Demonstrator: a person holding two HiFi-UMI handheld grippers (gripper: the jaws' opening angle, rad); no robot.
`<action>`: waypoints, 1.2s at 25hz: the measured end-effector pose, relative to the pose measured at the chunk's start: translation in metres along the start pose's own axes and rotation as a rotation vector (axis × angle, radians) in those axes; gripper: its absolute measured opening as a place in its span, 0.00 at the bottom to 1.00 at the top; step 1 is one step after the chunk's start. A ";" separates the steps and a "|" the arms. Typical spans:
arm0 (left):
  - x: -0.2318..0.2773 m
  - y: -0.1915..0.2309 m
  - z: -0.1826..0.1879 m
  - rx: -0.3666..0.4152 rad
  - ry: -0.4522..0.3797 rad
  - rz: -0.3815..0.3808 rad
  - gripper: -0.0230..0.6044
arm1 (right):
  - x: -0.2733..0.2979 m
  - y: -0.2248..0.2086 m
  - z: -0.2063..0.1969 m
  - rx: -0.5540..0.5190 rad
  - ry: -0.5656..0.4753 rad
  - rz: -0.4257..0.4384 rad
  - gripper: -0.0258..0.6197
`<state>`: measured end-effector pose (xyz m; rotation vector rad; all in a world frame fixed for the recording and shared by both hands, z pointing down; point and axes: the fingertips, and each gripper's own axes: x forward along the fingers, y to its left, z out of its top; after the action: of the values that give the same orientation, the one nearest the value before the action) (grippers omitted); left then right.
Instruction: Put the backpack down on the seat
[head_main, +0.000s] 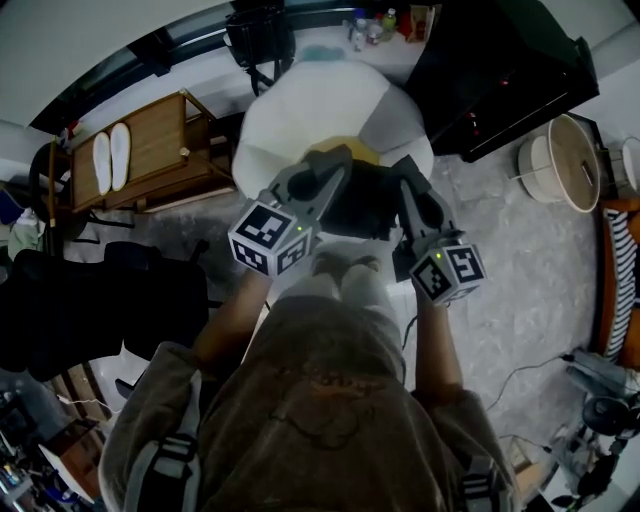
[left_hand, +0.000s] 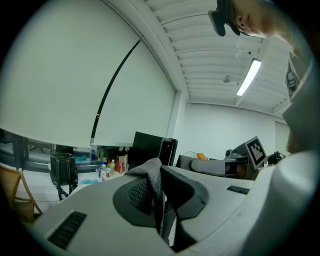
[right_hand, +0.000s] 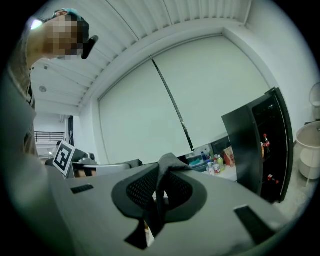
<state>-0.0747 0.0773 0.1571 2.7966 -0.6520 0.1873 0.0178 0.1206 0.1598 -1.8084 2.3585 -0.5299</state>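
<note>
Nearest the wearer, the left tongs (left_hand: 159, 181) are clamped on a grey woven fabric strap (left_hand: 150, 172), and the right tongs (right_hand: 161, 186) on a second grey strap (right_hand: 169, 162). Beyond them, the black backpack with a yellow patch (head_main: 362, 205) overlaps the near edge of the white round cushioned seat (head_main: 300, 115).

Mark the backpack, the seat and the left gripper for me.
backpack (head_main: 362, 208), head view, middle of its dark body.
seat (head_main: 300, 110), head view, bare white cushion.
left gripper (head_main: 335, 160), head view, between its fingertips, shut on the backpack's fabric.
</note>
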 end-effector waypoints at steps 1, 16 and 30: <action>0.005 0.004 -0.001 -0.002 0.002 0.001 0.09 | 0.005 -0.004 -0.001 0.005 0.004 -0.001 0.09; 0.090 0.076 -0.031 -0.044 0.023 0.080 0.09 | 0.083 -0.081 -0.028 0.032 0.077 0.039 0.09; 0.176 0.138 -0.066 -0.061 0.049 0.116 0.09 | 0.157 -0.165 -0.057 0.016 0.138 0.064 0.09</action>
<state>0.0154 -0.0966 0.2840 2.6889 -0.7950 0.2537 0.1068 -0.0544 0.2880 -1.7354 2.4833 -0.6846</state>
